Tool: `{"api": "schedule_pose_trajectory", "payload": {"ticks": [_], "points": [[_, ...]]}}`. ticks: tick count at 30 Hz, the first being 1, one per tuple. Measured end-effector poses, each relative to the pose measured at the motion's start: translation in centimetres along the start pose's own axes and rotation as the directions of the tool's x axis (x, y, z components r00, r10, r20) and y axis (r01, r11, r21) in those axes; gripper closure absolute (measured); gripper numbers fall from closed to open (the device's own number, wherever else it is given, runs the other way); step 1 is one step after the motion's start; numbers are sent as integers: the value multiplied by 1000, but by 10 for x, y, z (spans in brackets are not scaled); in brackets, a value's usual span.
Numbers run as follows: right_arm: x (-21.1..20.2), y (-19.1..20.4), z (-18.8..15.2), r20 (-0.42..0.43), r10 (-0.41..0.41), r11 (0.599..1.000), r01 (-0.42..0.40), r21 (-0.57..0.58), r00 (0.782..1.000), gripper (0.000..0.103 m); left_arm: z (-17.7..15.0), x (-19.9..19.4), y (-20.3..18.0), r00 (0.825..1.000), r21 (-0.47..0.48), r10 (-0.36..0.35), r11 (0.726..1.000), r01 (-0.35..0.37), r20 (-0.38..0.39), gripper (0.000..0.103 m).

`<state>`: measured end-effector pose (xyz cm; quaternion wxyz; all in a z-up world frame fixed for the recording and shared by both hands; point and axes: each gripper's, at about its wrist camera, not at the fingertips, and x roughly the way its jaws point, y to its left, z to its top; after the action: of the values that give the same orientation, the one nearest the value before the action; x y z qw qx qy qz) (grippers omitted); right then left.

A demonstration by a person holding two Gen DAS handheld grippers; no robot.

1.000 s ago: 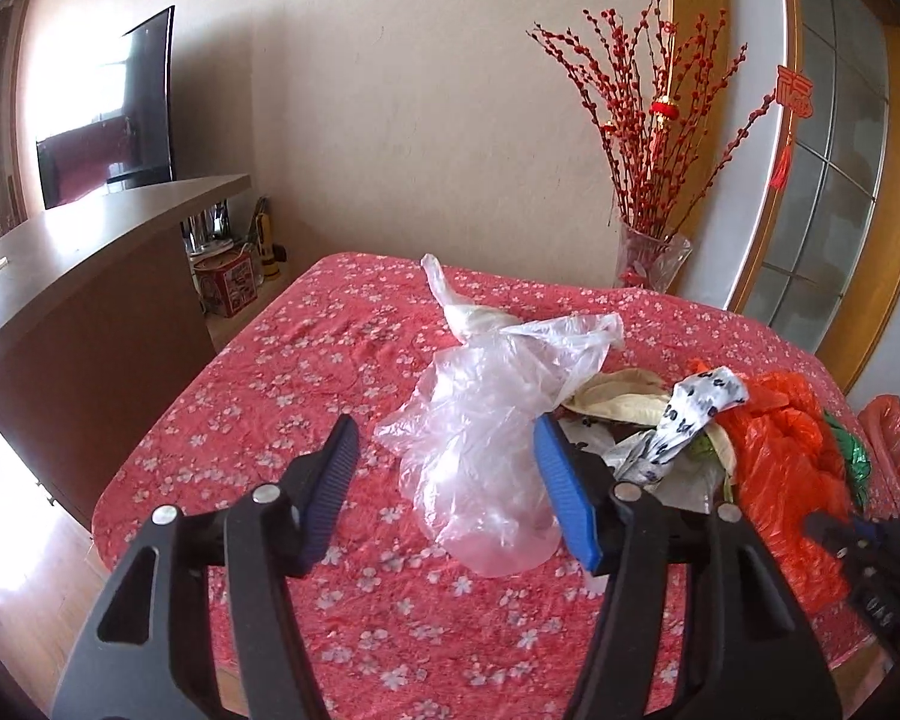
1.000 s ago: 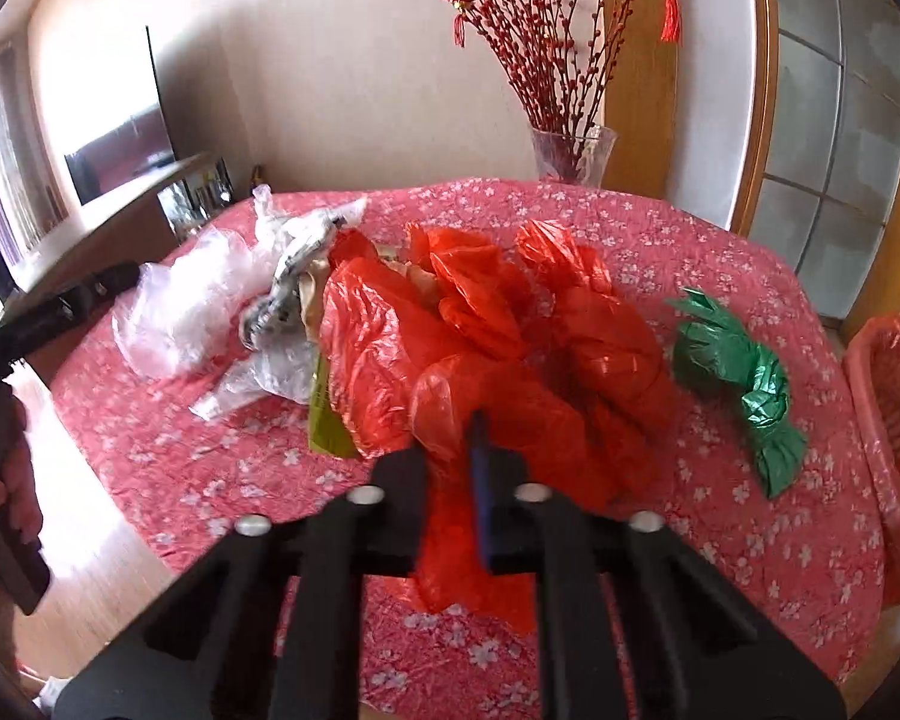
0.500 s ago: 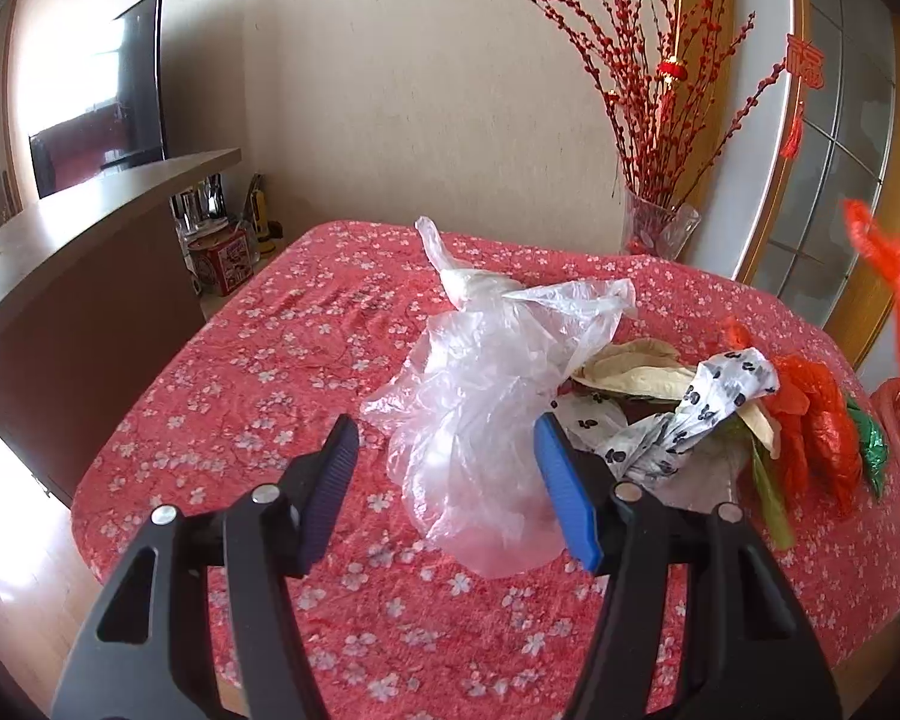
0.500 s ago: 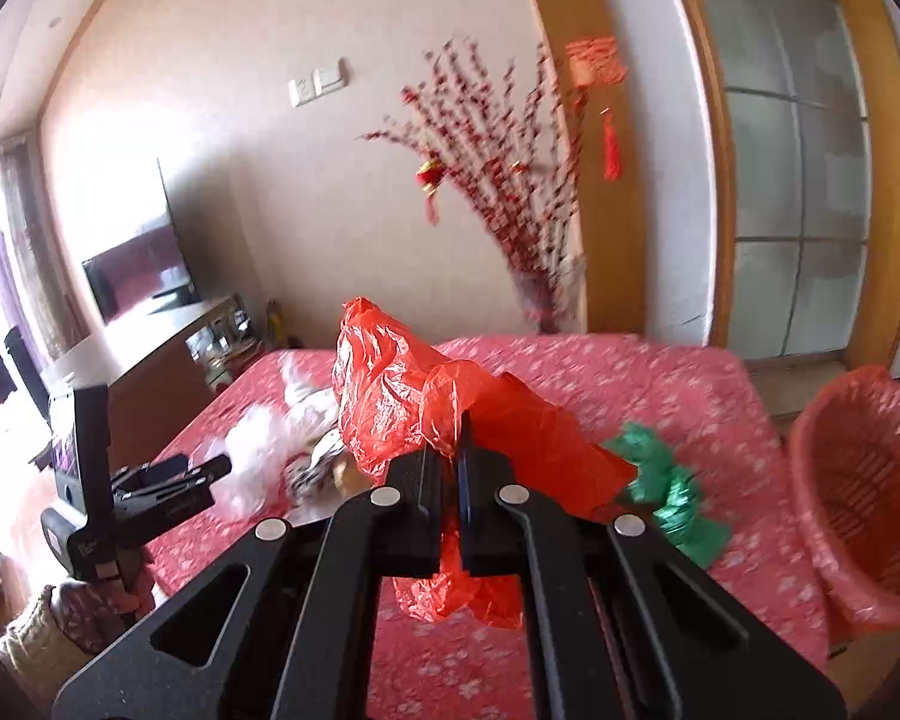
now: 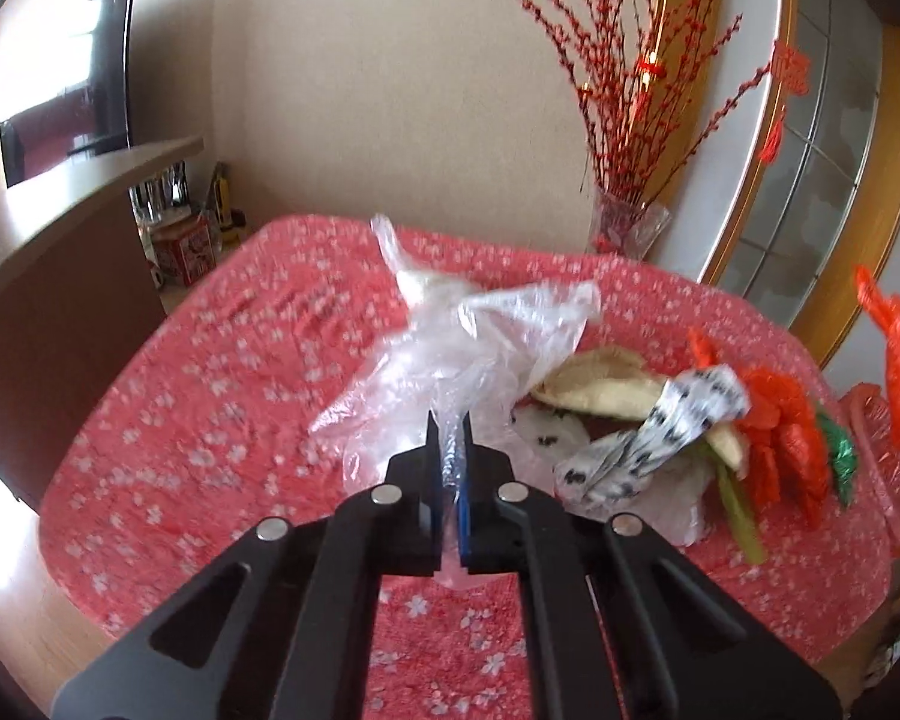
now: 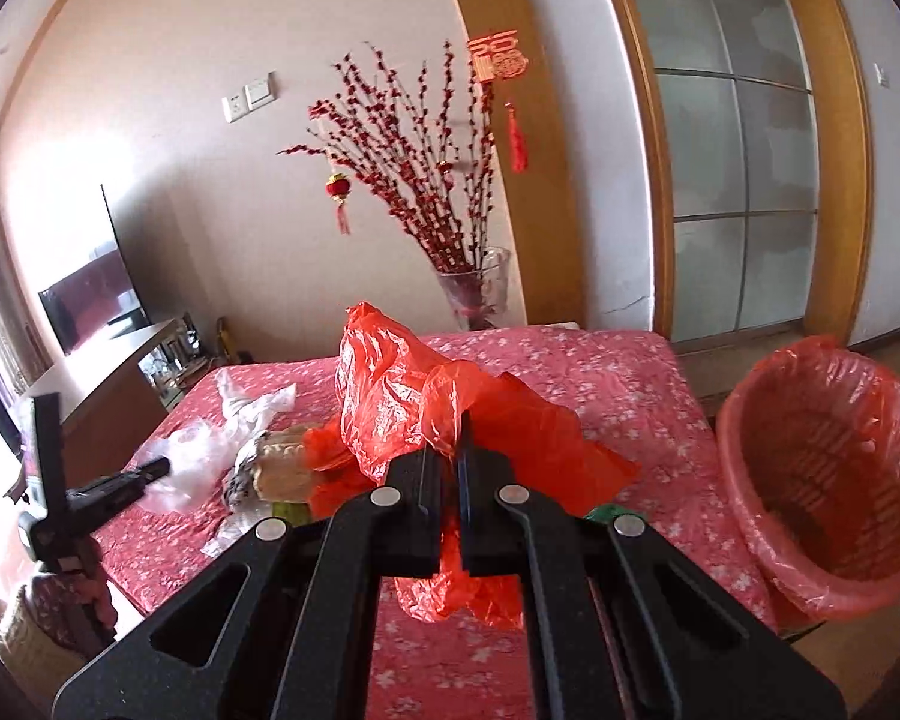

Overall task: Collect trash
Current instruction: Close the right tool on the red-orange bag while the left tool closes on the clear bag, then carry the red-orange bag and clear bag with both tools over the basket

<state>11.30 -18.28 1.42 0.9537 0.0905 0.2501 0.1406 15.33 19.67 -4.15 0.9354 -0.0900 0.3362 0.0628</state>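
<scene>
Pinching the clear bag [image 5: 450, 360], left gripper [image 5: 448, 438] clamps its near end.

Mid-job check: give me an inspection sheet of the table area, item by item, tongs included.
Surface: table under pink flowered cloth.
Job's things: clear plastic bag, red plastic bag, lined basket beside table.
Clutter: spotted wrapper, green foil, more scraps.
Tongs: left tongs shut on clear plastic bag; right tongs shut on red plastic bag, lifted.
Cables: nothing seen.
Surroundings: vase of red branches, television.
</scene>
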Motion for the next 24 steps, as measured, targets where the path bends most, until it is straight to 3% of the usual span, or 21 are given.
{"api": "schedule_pose_trajectory", "payload": {"ticks": [11, 24], "points": [[-20, -36, 8, 49, -63, 997, 60, 54, 997, 99, 39, -50, -21, 991, 3, -74, 997, 74, 110, 98], [-45, -80, 9, 83, -159, 981, 148, 122, 984, 99, 51, -65, -122, 960, 138, -254, 962, 237, 121, 98]]}}
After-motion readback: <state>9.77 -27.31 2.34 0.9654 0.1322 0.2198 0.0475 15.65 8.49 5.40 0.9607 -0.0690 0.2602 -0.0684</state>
